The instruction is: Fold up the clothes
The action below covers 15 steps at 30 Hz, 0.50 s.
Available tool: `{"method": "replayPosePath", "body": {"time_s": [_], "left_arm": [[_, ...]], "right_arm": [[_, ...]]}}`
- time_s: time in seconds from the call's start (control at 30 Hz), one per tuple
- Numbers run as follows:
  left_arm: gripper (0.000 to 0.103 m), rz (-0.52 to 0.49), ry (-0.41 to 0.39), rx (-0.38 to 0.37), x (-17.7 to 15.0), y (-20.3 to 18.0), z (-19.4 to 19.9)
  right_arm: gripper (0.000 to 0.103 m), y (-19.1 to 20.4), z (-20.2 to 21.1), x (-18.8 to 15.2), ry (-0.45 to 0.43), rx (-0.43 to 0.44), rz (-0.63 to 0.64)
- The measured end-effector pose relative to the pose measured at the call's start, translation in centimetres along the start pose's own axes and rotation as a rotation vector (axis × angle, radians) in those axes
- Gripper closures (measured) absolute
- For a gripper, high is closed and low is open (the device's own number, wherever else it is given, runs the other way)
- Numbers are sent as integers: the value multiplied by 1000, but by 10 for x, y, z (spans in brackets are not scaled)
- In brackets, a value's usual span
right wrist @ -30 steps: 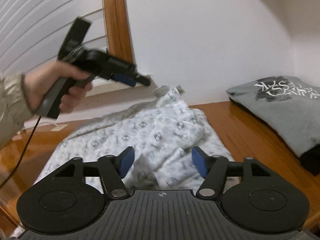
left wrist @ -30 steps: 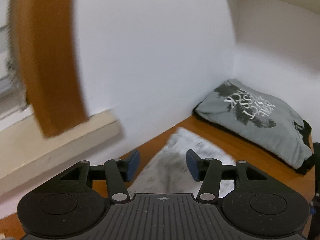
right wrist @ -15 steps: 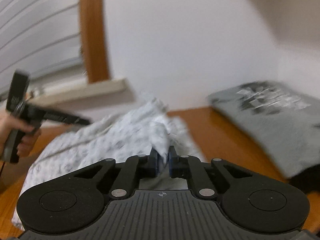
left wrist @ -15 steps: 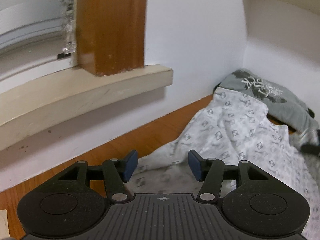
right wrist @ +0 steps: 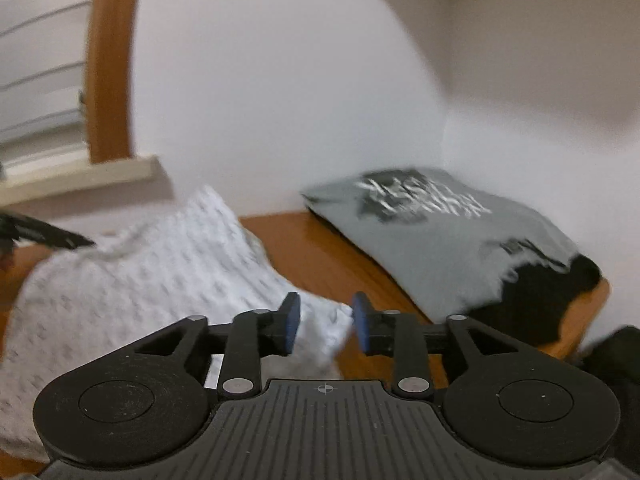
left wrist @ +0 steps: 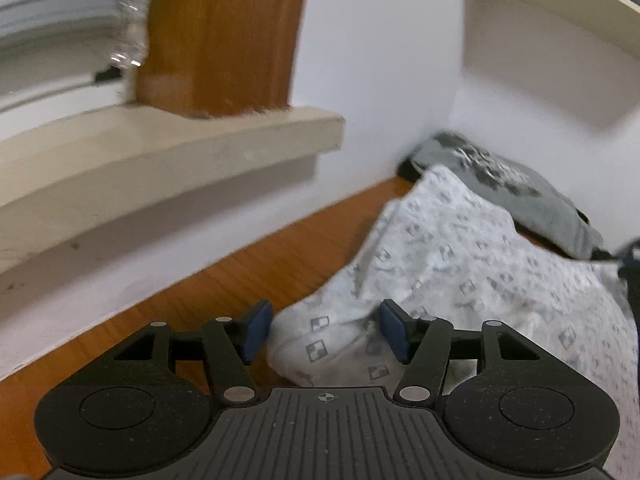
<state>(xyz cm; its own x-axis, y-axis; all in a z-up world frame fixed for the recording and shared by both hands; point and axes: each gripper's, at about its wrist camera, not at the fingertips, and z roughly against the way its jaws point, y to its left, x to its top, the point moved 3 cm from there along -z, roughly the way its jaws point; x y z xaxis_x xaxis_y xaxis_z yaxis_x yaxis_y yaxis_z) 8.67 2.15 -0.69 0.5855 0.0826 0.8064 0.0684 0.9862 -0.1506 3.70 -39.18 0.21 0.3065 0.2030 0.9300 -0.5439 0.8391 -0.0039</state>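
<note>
A white patterned garment [left wrist: 460, 260] lies crumpled on the wooden table [left wrist: 248, 276]. My left gripper [left wrist: 325, 330] hovers low over its near-left edge, jaws opening, with a fold of cloth between the blue pads but not pressed. In the right wrist view the same garment [right wrist: 140, 280] spreads to the left. My right gripper [right wrist: 326, 326] is at its right corner, jaws opening, and the cloth tip sits loose between the pads. The left gripper's tip [right wrist: 44, 234] shows at the far left edge.
A folded grey printed shirt [right wrist: 440, 232] lies on a black garment [right wrist: 560, 292] in the back right corner against the white walls. A cream window sill [left wrist: 160, 152] and wooden frame [left wrist: 224, 32] stand on the left. A shelf [left wrist: 560, 8] overhangs the corner.
The right gripper shut on the white garment's corner half a second ago and now stands apart from it. The left gripper came down to the garment's edge and its jaws spread wider.
</note>
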Motion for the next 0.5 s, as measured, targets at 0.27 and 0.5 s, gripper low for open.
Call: {"method": "replayPosePath", "body": {"time_s": [0.27, 0.5], "left_arm": [[97, -70, 34, -33, 15, -4, -30], [98, -78, -58, 48, 29, -9, -8]], "right_arm": [[65, 39, -42, -10, 87, 218, 75], [65, 10, -52, -25, 90, 215, 165]]}}
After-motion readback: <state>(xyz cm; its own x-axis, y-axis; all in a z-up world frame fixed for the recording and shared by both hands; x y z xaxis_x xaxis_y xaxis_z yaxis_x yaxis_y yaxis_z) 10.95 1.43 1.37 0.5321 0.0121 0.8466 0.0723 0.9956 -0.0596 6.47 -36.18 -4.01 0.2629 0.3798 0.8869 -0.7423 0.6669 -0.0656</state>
